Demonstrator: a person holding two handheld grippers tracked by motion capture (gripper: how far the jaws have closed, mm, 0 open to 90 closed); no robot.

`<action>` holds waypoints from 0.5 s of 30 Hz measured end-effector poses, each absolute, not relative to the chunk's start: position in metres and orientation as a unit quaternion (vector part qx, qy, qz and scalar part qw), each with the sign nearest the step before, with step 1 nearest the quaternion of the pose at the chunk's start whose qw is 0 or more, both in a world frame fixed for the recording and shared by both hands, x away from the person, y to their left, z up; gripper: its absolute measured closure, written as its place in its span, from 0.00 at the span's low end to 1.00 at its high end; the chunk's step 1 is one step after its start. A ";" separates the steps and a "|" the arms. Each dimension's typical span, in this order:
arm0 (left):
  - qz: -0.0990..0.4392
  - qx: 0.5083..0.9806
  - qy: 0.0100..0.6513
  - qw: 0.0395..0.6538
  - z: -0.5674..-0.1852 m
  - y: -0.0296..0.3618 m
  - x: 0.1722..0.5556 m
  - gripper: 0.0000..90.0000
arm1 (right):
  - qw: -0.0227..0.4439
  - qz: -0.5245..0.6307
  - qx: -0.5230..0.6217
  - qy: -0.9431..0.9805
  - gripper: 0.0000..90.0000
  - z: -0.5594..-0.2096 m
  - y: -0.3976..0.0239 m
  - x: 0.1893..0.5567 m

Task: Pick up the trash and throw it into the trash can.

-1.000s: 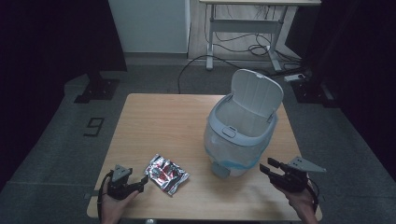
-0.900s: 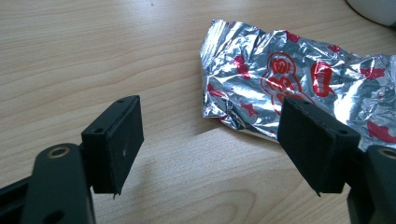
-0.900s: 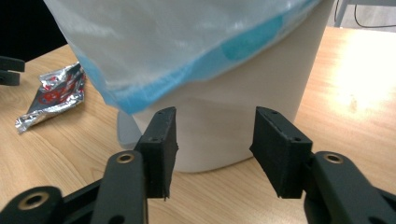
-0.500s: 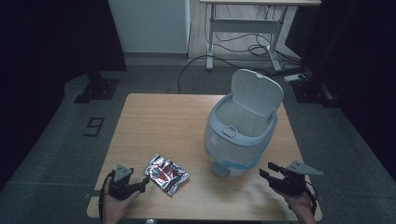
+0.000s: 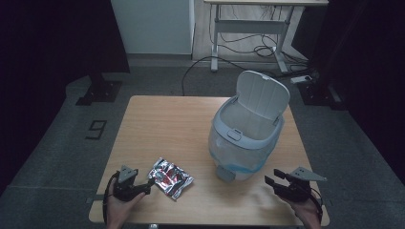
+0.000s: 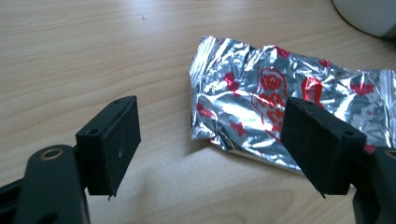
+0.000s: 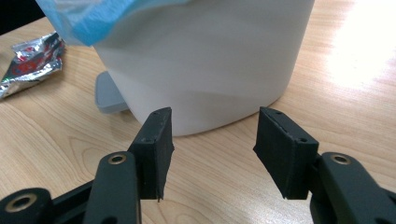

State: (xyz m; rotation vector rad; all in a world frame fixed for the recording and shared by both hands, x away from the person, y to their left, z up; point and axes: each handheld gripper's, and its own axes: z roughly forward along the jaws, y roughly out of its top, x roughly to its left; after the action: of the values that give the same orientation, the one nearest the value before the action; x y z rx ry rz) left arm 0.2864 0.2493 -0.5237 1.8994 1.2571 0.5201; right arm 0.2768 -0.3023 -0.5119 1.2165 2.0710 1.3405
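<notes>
Since the earlier frames, the right gripper (image 5: 271, 180) has sunk toward the light wooden surface (image 5: 162, 124) near its front right corner, and its jaws have just been opening with nothing between them. Seen in the right gripper view, they stand spread, pointing at the base of the white plastic pedal bin with its lid raised and a blue liner (image 5: 248, 138). The left gripper (image 5: 145, 183) has kept its place at the front left, where it hovers low with its jaws spread wide and empty.

A crumpled silver foil wrapper with red print (image 5: 170, 177) lies flat on the surface, just ahead of the left gripper and to the left of the bin's grey foot pedal (image 5: 226, 173). In the left gripper view the wrapper (image 6: 285, 112) sits mostly in front of the right-hand jaw, with its near left corner reaching into the gap between the two jaws; no pad touches it.

The wrapper looks very light, thin and soft, so it will probably crush and slide rather than resist. Its foil is likely slippery, and it lies too flat to grip from above easily. The raised, creased near edge seems the best place to pinch, with one jaw slipped under the lifted corner. Once held it may flap or slip out if only barely caught.
</notes>
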 end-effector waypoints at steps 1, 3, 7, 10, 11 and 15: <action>0.200 0.747 0.497 0.393 -0.524 0.248 0.291 0.23 | 0.195 0.476 0.434 0.740 0.50 -0.513 -0.301 0.278; 0.196 0.748 0.496 0.394 -0.524 0.247 0.294 0.23 | 0.195 0.474 0.433 0.742 0.50 -0.514 -0.301 0.278; 0.191 0.754 0.494 0.388 -0.526 0.242 0.302 0.23 | 0.195 0.471 0.432 0.744 0.50 -0.515 -0.300 0.278; 0.189 0.755 0.494 0.386 -0.527 0.240 0.306 0.24 | 0.195 0.470 0.433 0.744 0.50 -0.515 -0.300 0.279; 0.189 0.757 0.494 0.383 -0.528 0.238 0.311 0.25 | 0.196 0.469 0.432 0.745 0.50 -0.516 -0.300 0.279; 0.190 0.763 0.494 0.371 -0.532 0.234 0.323 0.27 | 0.197 0.467 0.431 0.747 0.50 -0.516 -0.299 0.278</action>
State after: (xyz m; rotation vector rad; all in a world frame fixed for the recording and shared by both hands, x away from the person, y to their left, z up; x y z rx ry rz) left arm 0.3234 0.2342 -0.5318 1.9567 1.2671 0.4878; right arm 0.2784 -0.2991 -0.5160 1.2069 2.0913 1.3077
